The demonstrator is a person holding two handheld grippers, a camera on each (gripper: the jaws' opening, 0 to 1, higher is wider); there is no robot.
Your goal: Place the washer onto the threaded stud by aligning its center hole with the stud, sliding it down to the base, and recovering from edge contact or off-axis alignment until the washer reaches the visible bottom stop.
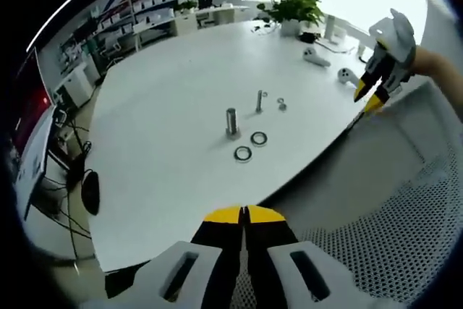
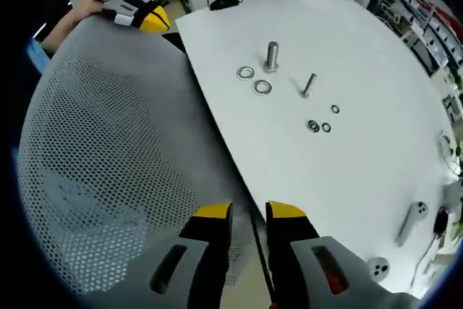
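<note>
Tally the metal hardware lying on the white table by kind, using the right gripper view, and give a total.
Large washers: 2
Thick upright stud: 1
Thin bolt: 1
Small nuts or washers: 3
Total: 7

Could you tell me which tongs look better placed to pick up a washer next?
Probably right: the right tongs stand open, the left tongs shut. Both hover off the table, away from the washers.
</note>
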